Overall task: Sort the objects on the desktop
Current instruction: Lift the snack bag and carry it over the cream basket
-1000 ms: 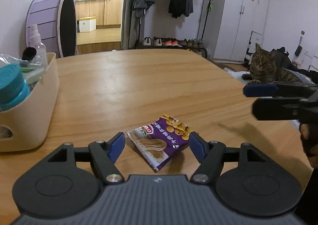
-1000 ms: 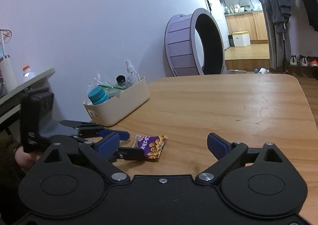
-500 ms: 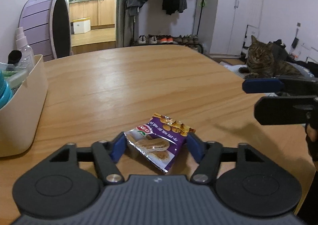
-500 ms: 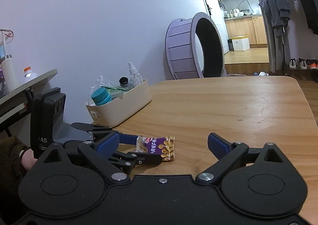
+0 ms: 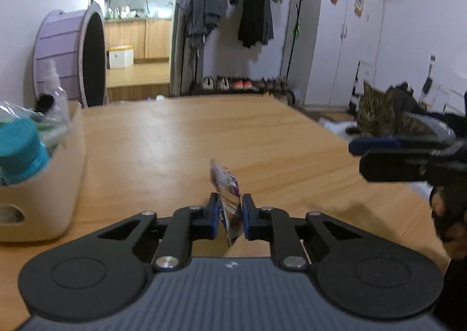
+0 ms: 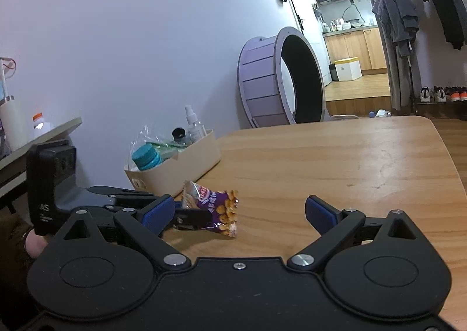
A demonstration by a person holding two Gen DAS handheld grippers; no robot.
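The left gripper (image 5: 230, 211) is clenched on the purple snack packet (image 5: 229, 199): its two blue pads press the foil from either side, and the packet stands on edge between them, squeezed narrow, with its upper corner poking up above the fingers. In the right wrist view the same packet (image 6: 214, 208) shows its printed face, one end caught in the left gripper's fingers (image 6: 186, 215) and the other end free; whether that end rests on the wooden table (image 6: 335, 161) or hangs just above it cannot be told.

The right gripper (image 6: 238, 211) holds nothing; its blue pads are spread wide apart with only bare tabletop between them. Seen from the left wrist, it (image 5: 367, 152) hovers to the right of the packet, well apart from it, near the table's right edge, gripped by a hand in a dark glove (image 5: 449, 214).

To the left of the packet, near it on the table, stands a cream storage bin (image 5: 49, 185). It holds a teal-capped jar (image 5: 22, 150), a clear spray bottle (image 6: 194, 125) and some crinkled plastic wrapping (image 6: 146, 133).

Beyond the table, far behind the packet, a purple cat wheel (image 6: 280, 79) leans by the wall. A tabby cat (image 5: 379, 114) lies off to the right, past the table's edge.
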